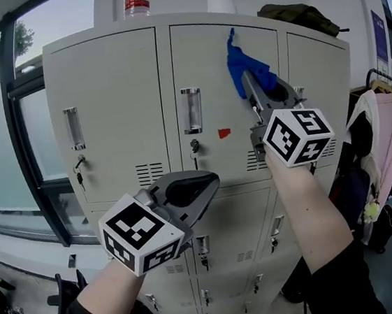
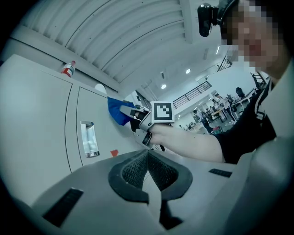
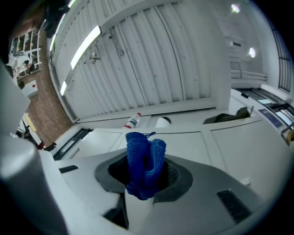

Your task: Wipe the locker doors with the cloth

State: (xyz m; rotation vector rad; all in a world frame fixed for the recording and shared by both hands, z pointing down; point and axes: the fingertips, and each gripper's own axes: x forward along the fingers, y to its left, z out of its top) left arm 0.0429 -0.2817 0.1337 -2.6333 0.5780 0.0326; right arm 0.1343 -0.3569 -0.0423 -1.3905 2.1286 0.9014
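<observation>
Two grippers are held up before the locker doors (image 1: 114,113), with one at work.
The left gripper (image 1: 209,181) is kept low and idle, its fingers pressed together on nothing, clear of the wiping. Further right, the cloth (image 1: 245,66) is clamped in the right gripper (image 1: 250,90) and held against the upper middle door (image 1: 199,61) near its top, seemingly for wiping.

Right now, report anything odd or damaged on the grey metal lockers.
Only a small red patch on the middle upper locker door, right of its lock, below the blue cloth. Nothing looks dented or ajar.
</observation>
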